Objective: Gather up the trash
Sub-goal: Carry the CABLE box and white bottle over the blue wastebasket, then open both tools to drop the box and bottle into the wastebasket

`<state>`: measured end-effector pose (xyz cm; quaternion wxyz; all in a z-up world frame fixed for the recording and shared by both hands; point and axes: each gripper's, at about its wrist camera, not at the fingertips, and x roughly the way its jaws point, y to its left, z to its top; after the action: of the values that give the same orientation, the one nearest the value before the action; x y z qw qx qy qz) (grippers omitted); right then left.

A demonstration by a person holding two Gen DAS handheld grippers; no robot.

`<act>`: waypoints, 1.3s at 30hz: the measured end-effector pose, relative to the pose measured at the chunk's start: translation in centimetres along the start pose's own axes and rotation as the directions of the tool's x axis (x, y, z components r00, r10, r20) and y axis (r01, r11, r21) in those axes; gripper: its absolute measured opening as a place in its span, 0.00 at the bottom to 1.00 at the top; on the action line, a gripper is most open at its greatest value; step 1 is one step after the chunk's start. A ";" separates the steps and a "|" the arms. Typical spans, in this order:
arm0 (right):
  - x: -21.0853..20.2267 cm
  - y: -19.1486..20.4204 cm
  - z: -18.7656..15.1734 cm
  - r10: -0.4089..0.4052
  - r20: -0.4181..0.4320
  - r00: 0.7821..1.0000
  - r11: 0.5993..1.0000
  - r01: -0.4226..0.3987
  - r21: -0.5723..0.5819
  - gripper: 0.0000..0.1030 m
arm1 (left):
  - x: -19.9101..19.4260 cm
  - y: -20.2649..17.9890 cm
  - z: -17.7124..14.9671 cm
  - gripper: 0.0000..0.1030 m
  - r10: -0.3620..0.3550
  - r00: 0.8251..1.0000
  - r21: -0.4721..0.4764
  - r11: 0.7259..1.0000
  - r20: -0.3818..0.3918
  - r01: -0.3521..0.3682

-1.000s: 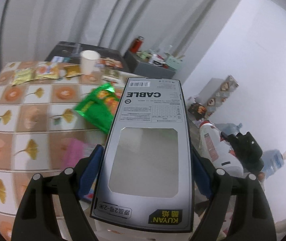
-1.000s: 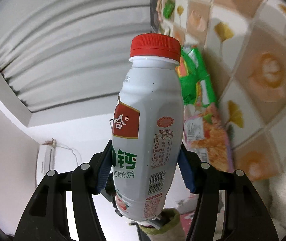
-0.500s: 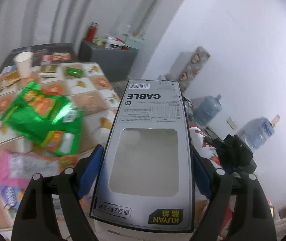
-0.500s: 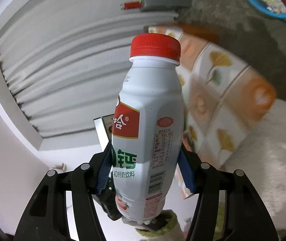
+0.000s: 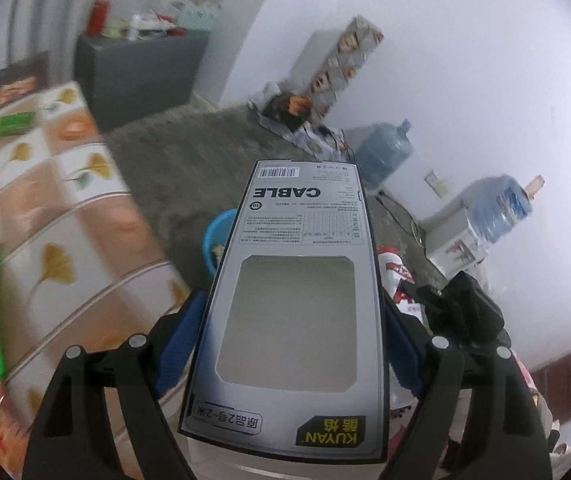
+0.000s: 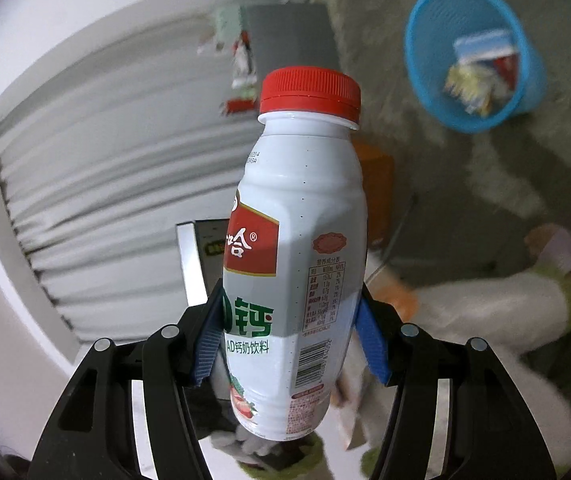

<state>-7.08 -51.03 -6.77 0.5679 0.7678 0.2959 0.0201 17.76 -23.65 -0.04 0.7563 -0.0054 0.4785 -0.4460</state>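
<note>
Two clamped claws: left claw (image 5: pixel 291 344) on flat cardboard box (image 5: pixel 297 300), right claw (image 6: pixel 291 340) on smooth plastic bottle (image 6: pixel 297 240).

Grey cable box (image 5: pixel 293 304), red-capped white bottle (image 6: pixel 293 248) held

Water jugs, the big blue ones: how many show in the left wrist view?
2. One blue jug stands on the floor by the far wall; the other jug sits tilted on a white dispenser further right. More may be hidden behind the cable box.
</note>
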 end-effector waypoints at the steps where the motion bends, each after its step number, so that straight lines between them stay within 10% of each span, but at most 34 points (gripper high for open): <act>1: 0.9 -0.1 0.1 -0.007 0.011 1.000 1.000 0.007 0.007 0.55 | 1.3 -0.3 0.5 0.78 -0.008 1.000 0.003 1.000 -0.016 0.008; 16: 7.0 -8.6 8.9 -0.174 0.014 0.985 0.964 0.168 0.204 0.55 | 22.6 2.1 7.7 0.78 0.017 0.941 -0.061 0.997 -0.338 -0.040; 22: 8.6 -11.3 14.3 -0.223 0.060 0.973 0.943 0.200 0.265 0.66 | 28.8 4.3 10.3 0.87 0.032 0.935 -0.137 0.987 -0.353 -0.085; 39: 7.2 -11.2 9.5 -0.401 0.126 0.907 0.912 0.382 0.153 0.67 | 23.1 2.7 9.1 0.87 0.019 0.964 -0.074 0.996 -0.267 -0.041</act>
<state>-2.42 -53.77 -22.22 0.5324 0.7260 0.3998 -0.1724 29.52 -41.52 -12.85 0.6912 0.0317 0.5929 -0.4118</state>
